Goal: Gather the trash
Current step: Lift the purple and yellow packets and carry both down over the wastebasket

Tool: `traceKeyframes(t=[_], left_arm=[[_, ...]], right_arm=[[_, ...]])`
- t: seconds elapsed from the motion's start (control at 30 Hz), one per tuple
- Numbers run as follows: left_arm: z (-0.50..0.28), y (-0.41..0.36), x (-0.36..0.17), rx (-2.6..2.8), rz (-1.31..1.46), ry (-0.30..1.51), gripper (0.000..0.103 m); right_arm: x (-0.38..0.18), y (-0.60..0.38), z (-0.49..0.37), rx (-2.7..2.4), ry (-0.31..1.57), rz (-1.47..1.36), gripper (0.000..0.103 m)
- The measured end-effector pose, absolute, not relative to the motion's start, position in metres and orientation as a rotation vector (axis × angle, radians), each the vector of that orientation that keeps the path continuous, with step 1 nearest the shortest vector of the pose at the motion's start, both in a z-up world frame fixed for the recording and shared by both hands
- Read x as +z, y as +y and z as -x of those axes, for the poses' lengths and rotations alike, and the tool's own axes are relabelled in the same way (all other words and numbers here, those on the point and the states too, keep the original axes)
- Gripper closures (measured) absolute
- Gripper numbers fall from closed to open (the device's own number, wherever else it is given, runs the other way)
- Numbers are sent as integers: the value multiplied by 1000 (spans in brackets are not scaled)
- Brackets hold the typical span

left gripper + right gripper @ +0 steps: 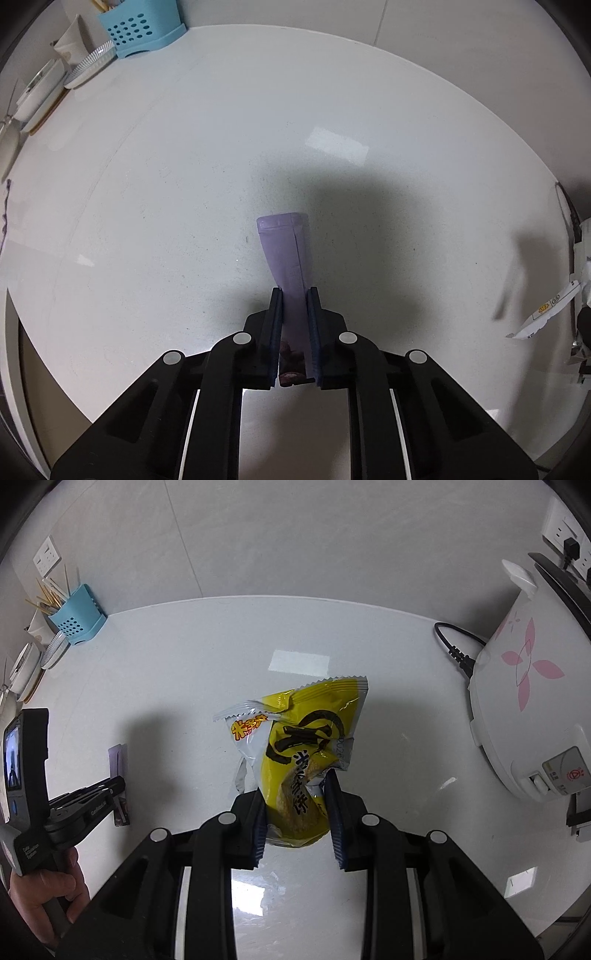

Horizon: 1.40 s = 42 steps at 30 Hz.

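Note:
My left gripper point(294, 295) is shut on a flat purple wrapper point(282, 251) and holds it above the white counter point(184, 184). It also shows at the left of the right wrist view point(120, 781), with the purple wrapper point(117, 760) in it. My right gripper point(295, 786) is shut on a yellow snack bag point(306, 738), which sticks out forward between the fingers above the counter point(184, 672). The white end of that bag point(543, 314) shows at the right edge of the left wrist view.
A blue utensil holder point(75, 622) with sticks, bowls and plates point(27, 672) stand at the far left by the wall. A white rice cooker point(528, 716) with a black cord point(456, 646) stands at the right. Wall sockets point(561, 528) are behind it.

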<state>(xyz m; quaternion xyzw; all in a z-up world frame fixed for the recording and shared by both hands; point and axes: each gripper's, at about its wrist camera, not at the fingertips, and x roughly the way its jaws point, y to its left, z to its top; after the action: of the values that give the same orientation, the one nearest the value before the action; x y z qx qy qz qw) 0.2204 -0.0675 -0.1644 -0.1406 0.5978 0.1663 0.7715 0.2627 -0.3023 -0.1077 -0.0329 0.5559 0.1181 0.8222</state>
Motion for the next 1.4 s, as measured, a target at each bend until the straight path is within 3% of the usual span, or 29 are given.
traceKeyframes(t=[0.53,1.4], left_arm=[[-174,-53,-102,183,259,1188,91],[-67,-26,-65,-18,176,1090,91]], right_arm=[[-80,-276,-223,216,1134,41,76],[-44,-230,-89,164,1027,-16,77]])
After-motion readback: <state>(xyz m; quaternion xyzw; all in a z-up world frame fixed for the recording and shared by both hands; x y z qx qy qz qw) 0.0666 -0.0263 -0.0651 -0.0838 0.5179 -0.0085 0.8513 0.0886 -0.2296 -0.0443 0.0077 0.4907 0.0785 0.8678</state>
